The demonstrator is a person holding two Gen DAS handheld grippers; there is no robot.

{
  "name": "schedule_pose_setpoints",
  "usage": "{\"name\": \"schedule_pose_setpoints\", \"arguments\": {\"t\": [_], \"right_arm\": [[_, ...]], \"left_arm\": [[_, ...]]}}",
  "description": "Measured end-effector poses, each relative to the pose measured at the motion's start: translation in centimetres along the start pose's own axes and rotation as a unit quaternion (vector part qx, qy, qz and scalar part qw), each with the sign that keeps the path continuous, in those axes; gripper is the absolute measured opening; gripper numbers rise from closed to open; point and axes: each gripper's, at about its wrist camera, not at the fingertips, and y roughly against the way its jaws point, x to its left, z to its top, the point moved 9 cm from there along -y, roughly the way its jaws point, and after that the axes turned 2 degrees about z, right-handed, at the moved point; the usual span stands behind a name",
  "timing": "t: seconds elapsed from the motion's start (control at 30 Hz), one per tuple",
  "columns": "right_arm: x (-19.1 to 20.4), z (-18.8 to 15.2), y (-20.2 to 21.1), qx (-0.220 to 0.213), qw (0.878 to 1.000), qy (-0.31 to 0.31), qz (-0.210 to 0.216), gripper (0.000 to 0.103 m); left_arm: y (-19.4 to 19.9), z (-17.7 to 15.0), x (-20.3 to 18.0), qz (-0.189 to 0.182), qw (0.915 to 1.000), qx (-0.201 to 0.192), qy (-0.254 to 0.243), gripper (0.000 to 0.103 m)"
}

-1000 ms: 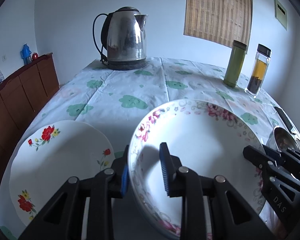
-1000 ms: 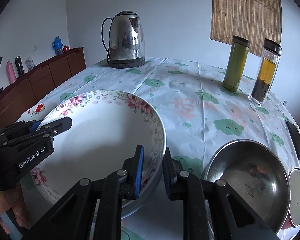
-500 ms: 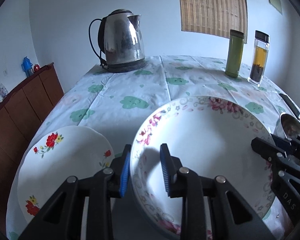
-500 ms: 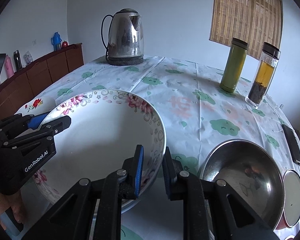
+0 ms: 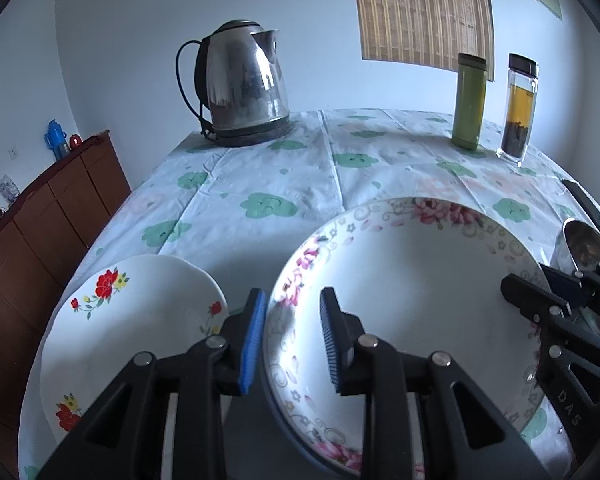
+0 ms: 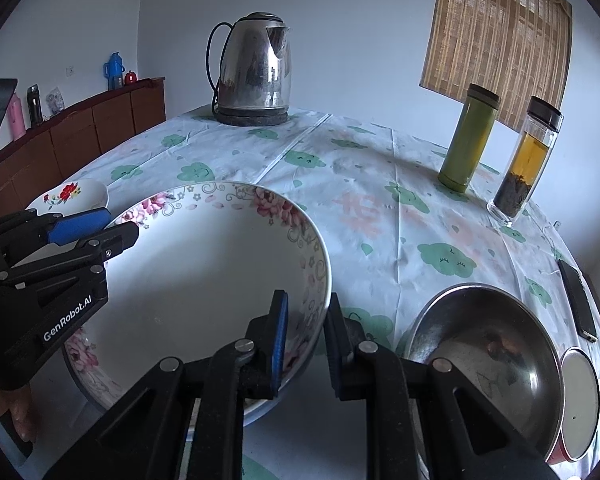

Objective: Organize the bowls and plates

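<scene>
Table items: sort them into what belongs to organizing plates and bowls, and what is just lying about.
Job: floral bowl, gripped by left gripper and right gripper; red-flower plate; steel bowl.

Lying about: kettle, green bottle, tea bottle, phone.

Both cameras sit just behind their own jaws and look forward and downward across the counter (image 5: 260,168) toward the far wall. The left wrist view rides close over the left rim of the floral bowl (image 5: 412,280), with the red-flowered plate (image 5: 132,320) at its left and the right gripper (image 5: 540,300) entering from the right edge. The right wrist view hangs close over the bowl's right rim, the steel bowl (image 6: 492,344) at its right and the left gripper (image 6: 112,228) entering from the left. Both share the floral bowl, the kettle (image 5: 244,84), the green flask (image 5: 469,102), the tea bottle (image 5: 518,108), the window blind (image 5: 424,8) and the wooden sideboard (image 5: 56,216).
</scene>
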Motion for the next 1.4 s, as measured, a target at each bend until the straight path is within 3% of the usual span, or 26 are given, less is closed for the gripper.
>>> {"name": "schedule_pose_setpoints", "arguments": {"t": [1.4], "right_arm": [[0.17, 0.08, 0.14, -0.005, 1.0, 0.021, -0.015, 0.02]], "left_arm": [[0.49, -0.07, 0.21, -0.023, 0.9996, -0.001, 0.017, 0.024]]}}
